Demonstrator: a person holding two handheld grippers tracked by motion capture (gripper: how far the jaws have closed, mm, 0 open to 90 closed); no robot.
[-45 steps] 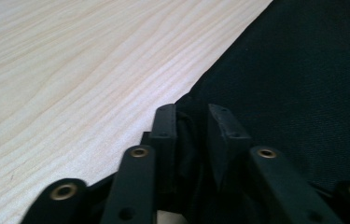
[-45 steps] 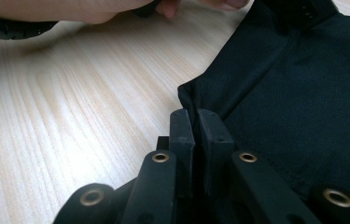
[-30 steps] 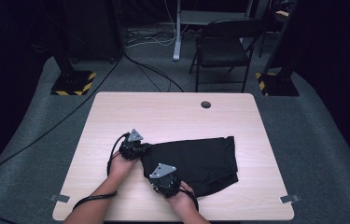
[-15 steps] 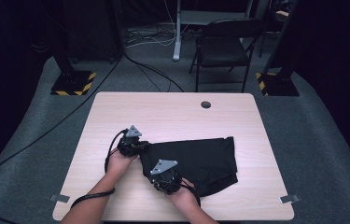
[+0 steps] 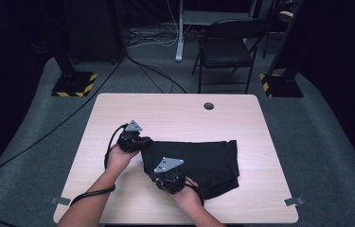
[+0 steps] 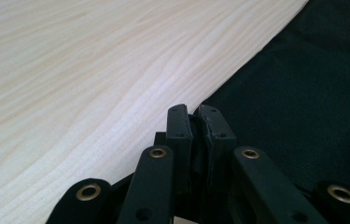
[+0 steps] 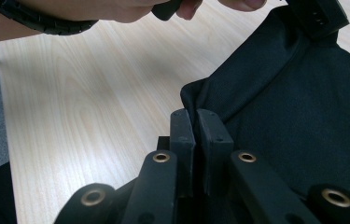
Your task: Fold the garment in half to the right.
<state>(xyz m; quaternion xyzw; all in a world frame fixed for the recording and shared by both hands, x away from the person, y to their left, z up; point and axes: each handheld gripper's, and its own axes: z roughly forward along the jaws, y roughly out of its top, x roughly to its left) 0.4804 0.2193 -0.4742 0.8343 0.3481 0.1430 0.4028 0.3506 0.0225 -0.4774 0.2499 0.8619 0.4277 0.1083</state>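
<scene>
Since a second ago we have lifted both clamped grippers, left [image 5: 140,142] and right [image 5: 162,176], each pinching the black cloth's [image 5: 208,158] near-left edge

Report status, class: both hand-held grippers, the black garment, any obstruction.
Left hand-held gripper and right hand-held gripper each shut on black garment edge. Garment mostly flat on table. Nothing in the way.

The high view looks forward and down over the table [image 5: 175,113]. Both tool views ride close, facing along their jaws, sharing the cloth [image 5: 203,161] edge.
</scene>
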